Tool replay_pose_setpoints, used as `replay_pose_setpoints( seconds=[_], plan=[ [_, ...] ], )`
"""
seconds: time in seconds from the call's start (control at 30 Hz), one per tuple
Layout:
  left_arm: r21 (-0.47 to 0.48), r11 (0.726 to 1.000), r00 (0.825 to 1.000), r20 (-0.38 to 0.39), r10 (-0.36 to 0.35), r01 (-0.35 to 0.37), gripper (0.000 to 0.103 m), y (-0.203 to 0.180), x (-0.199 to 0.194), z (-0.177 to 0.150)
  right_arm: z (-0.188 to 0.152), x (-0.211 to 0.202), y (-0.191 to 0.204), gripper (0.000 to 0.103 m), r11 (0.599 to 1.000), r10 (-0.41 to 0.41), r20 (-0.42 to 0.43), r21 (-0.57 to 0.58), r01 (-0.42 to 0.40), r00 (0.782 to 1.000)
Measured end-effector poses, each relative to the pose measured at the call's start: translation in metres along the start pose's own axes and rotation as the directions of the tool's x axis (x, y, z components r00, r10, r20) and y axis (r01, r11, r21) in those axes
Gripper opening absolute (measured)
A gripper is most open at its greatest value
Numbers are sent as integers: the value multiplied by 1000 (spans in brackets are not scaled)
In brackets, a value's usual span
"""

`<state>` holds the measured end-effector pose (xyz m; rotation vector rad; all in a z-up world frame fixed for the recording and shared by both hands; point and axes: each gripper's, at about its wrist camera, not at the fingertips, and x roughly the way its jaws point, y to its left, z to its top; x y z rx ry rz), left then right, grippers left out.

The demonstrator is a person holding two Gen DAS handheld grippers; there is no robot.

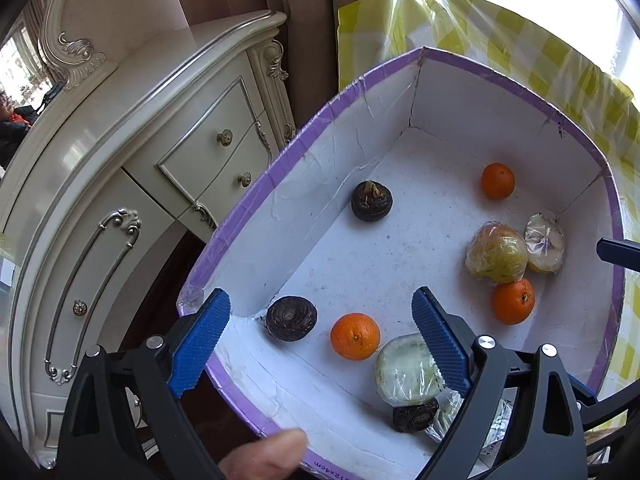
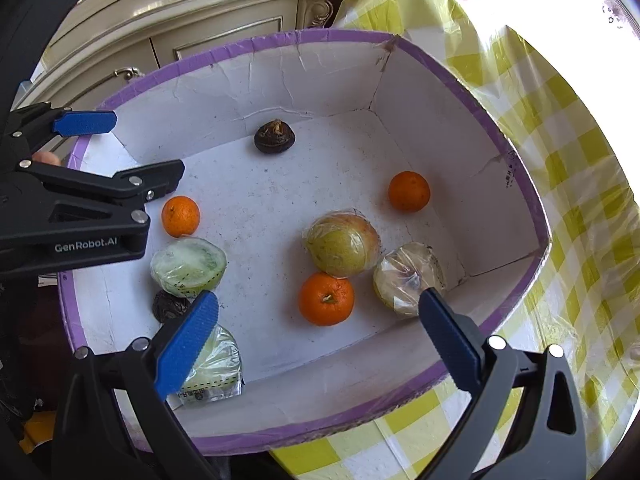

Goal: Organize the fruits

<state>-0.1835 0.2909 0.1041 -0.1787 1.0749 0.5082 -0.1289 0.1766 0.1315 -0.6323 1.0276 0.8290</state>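
A white box with a purple rim (image 1: pixel 256 192) (image 2: pixel 532 196) holds the fruit. My left gripper (image 1: pixel 320 336) is open and empty over its near left corner, above an orange (image 1: pixel 355 336) and a dark water chestnut (image 1: pixel 291 318); it also shows in the right wrist view (image 2: pixel 132 148). My right gripper (image 2: pixel 320 332) is open and empty over the box's near edge, just above another orange (image 2: pixel 326 299). A wrapped apple (image 2: pixel 343 246), a wrapped pale fruit (image 2: pixel 408 278), wrapped green halves (image 2: pixel 188 266), a third orange (image 2: pixel 409 191) and a far chestnut (image 2: pixel 274 136) lie on the floor.
The box sits on a yellow-and-white checked tablecloth (image 2: pixel 560 240). A cream ornate cabinet (image 1: pixel 120 184) stands close to the box's left side. Brown curtains (image 1: pixel 304 4) hang behind. A thumb (image 1: pixel 264 456) shows at the bottom of the left wrist view.
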Motion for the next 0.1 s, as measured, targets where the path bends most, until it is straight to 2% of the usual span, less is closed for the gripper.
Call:
replay_pose_setpoints(
  seconds=[0.1],
  plan=[
    [8, 1000, 997, 72, 22, -23, 94, -12, -26, 3, -8, -29, -10, 101, 999, 20, 102, 30, -24, 995]
  ],
)
